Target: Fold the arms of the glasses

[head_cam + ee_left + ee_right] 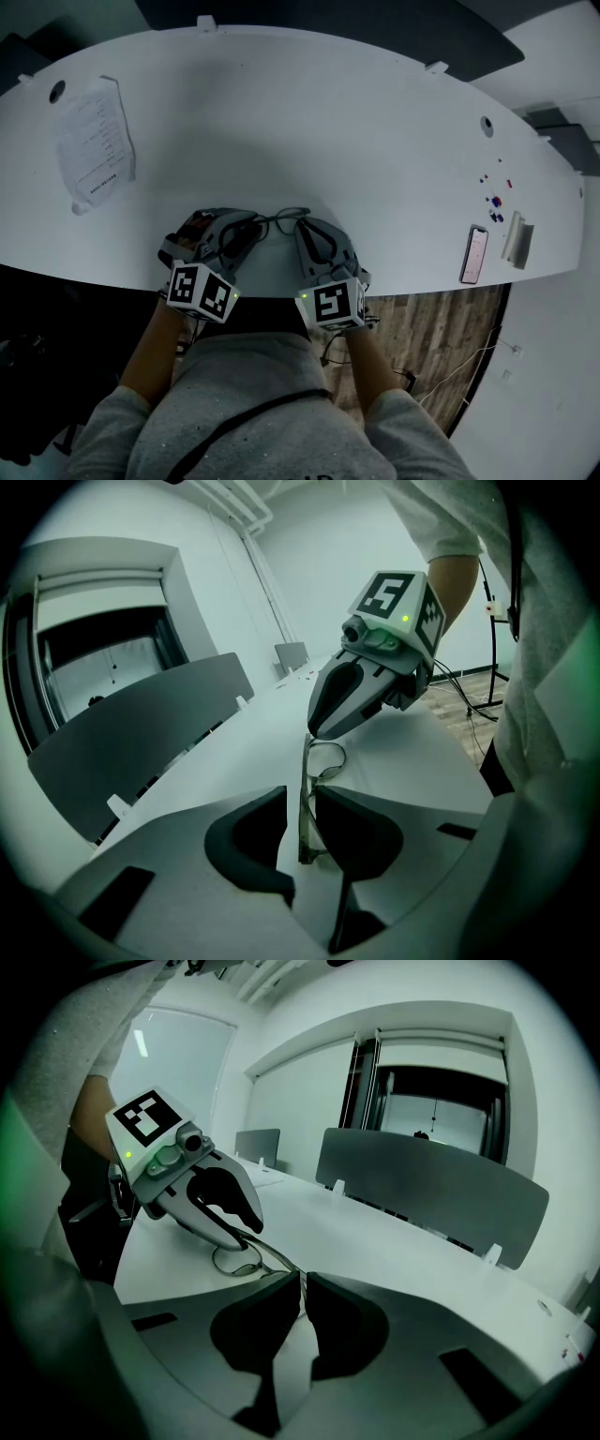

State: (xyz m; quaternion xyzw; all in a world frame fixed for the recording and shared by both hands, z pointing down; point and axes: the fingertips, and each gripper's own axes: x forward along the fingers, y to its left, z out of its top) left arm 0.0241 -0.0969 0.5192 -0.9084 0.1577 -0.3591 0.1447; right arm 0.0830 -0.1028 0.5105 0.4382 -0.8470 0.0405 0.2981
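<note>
Head view, nearest first: grey sleeves [253, 403] and bare forearms reach to the near edge of a white table [328, 122]. Just past that edge lie the glasses [281, 217], with the left gripper [300, 801] at their left end and the right gripper [303, 1283] at their right end, both pointing inward. The left gripper's jaws stand apart and straddle one end of the glasses; a gap shows beside the frame, so the pads do not press on it. The right gripper's jaws are nearly together, pinching a thin arm of the glasses. Well right of the glasses lies a phone [475, 254]. Far left of the glasses and further back lies a printed sheet [94, 142].
</note>
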